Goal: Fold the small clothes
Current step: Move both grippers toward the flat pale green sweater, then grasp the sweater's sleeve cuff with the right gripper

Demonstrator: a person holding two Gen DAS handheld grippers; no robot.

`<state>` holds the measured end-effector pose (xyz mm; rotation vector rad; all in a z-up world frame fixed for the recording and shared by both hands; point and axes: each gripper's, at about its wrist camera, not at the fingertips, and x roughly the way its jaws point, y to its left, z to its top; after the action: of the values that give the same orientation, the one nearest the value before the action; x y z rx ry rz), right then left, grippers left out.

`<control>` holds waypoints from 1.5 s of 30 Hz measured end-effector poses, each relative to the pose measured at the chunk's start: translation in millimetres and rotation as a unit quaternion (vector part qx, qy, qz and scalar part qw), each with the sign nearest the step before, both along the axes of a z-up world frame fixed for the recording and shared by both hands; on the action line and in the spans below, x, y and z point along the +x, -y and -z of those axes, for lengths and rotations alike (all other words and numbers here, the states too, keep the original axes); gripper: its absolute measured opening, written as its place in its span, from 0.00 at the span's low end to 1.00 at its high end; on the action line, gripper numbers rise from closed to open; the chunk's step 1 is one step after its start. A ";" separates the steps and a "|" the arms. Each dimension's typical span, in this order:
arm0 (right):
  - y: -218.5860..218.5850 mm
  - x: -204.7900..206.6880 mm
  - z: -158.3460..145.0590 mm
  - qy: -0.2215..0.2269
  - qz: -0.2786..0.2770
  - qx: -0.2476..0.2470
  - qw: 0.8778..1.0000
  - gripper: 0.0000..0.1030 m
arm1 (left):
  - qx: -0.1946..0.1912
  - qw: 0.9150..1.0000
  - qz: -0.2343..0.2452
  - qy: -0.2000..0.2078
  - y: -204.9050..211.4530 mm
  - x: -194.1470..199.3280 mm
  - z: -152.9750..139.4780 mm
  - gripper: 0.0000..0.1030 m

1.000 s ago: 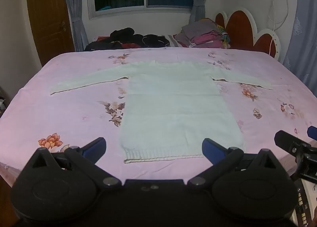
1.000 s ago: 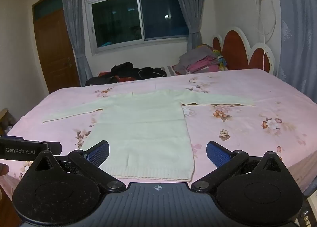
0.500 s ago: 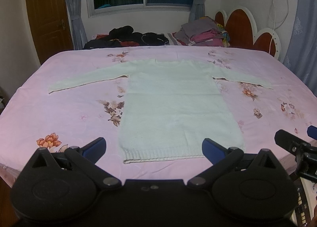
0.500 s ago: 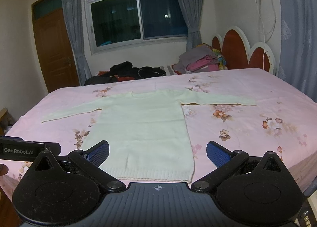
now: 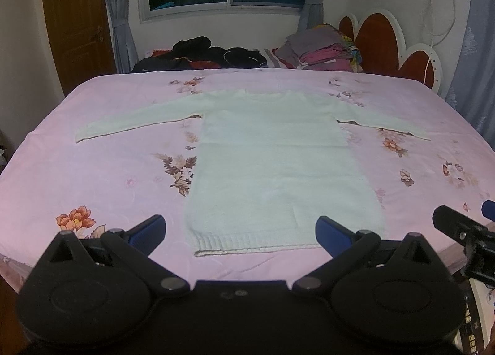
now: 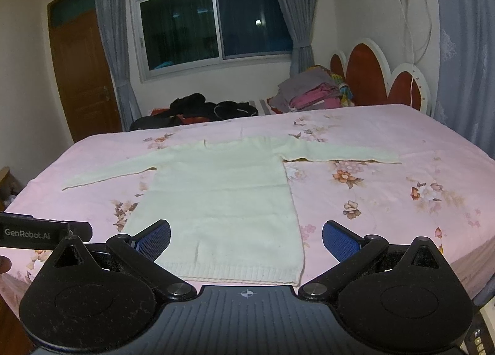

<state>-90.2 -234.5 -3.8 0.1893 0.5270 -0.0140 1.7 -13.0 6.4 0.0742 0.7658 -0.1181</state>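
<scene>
Pink flowery bed [image 5: 92, 175] has a white sweater [image 5: 272, 169] lying flat in its middle, sleeves spread out. Left tool [image 5: 240, 228] and right tool [image 6: 246, 235] both hang wide open near its bottom edge, holding nothing.

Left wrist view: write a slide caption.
Open left gripper poised at the hem of a pale sweater spread flat on a pink floral bed.

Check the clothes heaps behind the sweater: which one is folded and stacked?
The grey-and-pink pile by the red headboard: flat layers, stacked. The black heap under the window is loose and crumpled.
</scene>
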 end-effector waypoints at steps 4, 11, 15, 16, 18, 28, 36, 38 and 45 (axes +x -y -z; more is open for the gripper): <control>-0.7 3.3 2.1 -0.003 0.001 -0.001 1.000 1.00 | -0.001 1.000 0.002 -0.005 0.1 5.5 2.4 1.00; 1.0 13.6 7.3 -0.013 0.004 0.001 1.000 1.00 | 0.001 1.000 0.003 -0.011 -0.4 16.7 7.7 1.00; 2.3 23.1 10.4 -0.025 0.007 0.011 1.000 1.00 | 0.001 1.000 0.002 -0.015 -0.4 25.5 10.6 1.00; 2.8 25.9 10.7 -0.027 0.007 0.016 0.999 1.00 | 0.000 1.000 0.002 -0.017 -0.8 28.2 11.6 1.00; 4.0 31.2 12.5 -0.030 0.007 0.006 1.000 1.00 | -0.001 1.000 0.003 -0.021 -1.0 34.7 13.9 1.00; 12.3 74.5 24.4 -0.033 0.023 0.027 0.999 1.00 | -0.005 0.999 0.005 -0.035 -2.9 82.0 27.1 1.00; 19.8 125.9 36.0 -0.041 0.053 0.032 0.997 1.00 | -0.001 0.999 0.015 -0.043 -5.1 141.4 40.3 1.00; 20.0 139.6 38.7 -0.050 0.061 0.028 0.997 1.00 | -0.001 0.999 0.022 -0.039 -5.5 155.4 41.5 1.00; 24.1 192.2 44.7 -0.059 0.078 0.036 0.995 1.00 | 0.010 0.999 0.037 -0.030 -7.0 207.0 47.6 1.00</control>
<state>101.9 -258.6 -48.5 0.3020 0.6302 -0.1594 208.7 -5.9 -41.2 0.1190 0.8237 -0.1841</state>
